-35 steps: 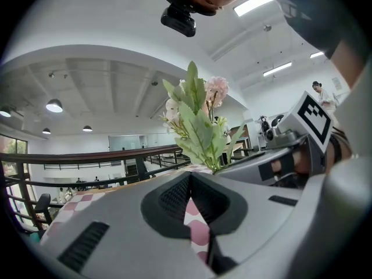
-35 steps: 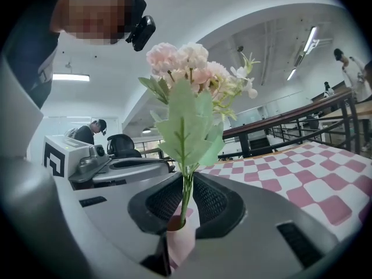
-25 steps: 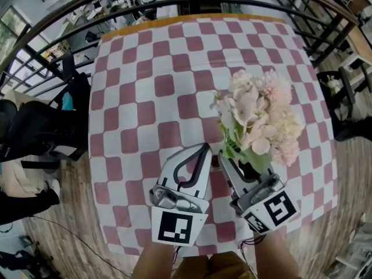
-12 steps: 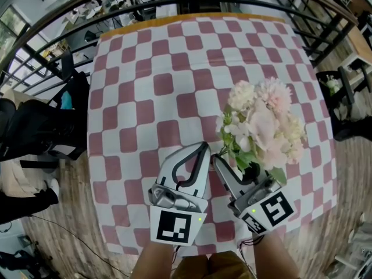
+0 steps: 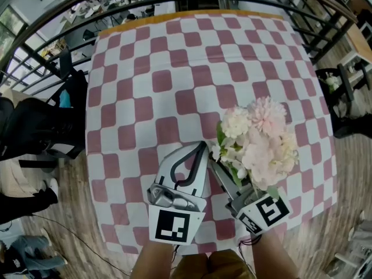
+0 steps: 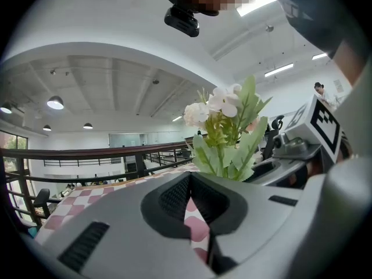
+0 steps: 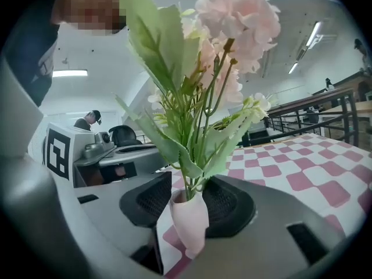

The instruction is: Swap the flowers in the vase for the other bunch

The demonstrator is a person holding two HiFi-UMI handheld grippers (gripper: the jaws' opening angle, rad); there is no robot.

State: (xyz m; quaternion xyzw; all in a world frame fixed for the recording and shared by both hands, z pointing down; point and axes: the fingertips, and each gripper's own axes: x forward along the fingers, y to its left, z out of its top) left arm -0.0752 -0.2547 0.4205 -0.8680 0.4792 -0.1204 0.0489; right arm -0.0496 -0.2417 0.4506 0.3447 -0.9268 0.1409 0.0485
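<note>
Two grippers work close to the vase (image 7: 189,220). R gripper (image 7: 190,179) straddles it: jaws have just been opening and stand apart, w/ the small pink vase and its flowers (image 5: 258,141) upright btwn them, pads not pressing.

L gripper (image 5: 201,146) is just left of the vase, jaws closed tip to tip, nothing in them.

Step, I'd say: vase let go on the table (image 5: 163,57), old bunch not yet pulled. Next prob. needs one gripper steadying the vase body while the other pinches the stems above its mouth and lifts straight up. No 2nd bunch shows anywhere round the vase.

Room: the table's near edge is close behind the vase, on the person's side. Beyond and left of the vase there's plenty of open checked cloth.
</note>
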